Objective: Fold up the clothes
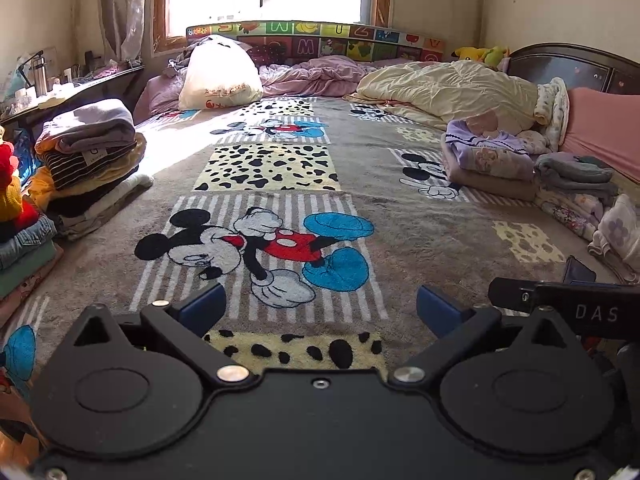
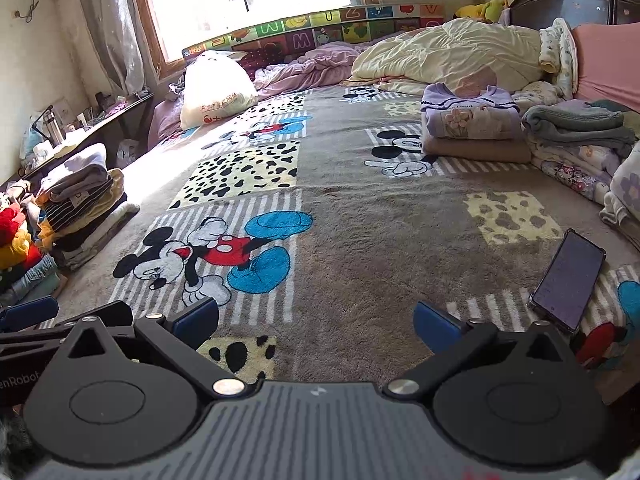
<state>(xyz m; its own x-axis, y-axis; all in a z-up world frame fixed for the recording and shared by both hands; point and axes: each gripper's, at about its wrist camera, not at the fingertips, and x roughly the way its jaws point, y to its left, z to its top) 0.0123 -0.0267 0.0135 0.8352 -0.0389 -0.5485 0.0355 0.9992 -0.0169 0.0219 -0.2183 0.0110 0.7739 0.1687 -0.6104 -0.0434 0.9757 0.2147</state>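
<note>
My left gripper hovers open low over a cartoon-mouse blanket, blue pads wide apart with nothing between them. My right gripper is also open and empty over the same blanket. A stack of folded clothes with a grey top and a striped layer sits at the left; it shows in the right wrist view as the folded stack. A folded purple garment on a tan one lies at the right, seen as the purple pile in the right wrist view. No garment lies between either gripper's fingers.
A dark phone lies on the blanket near my right gripper. A white stuffed bag and a cream quilt sit at the back. Grey and floral folded items crowd the right edge. A cluttered desk stands at the left.
</note>
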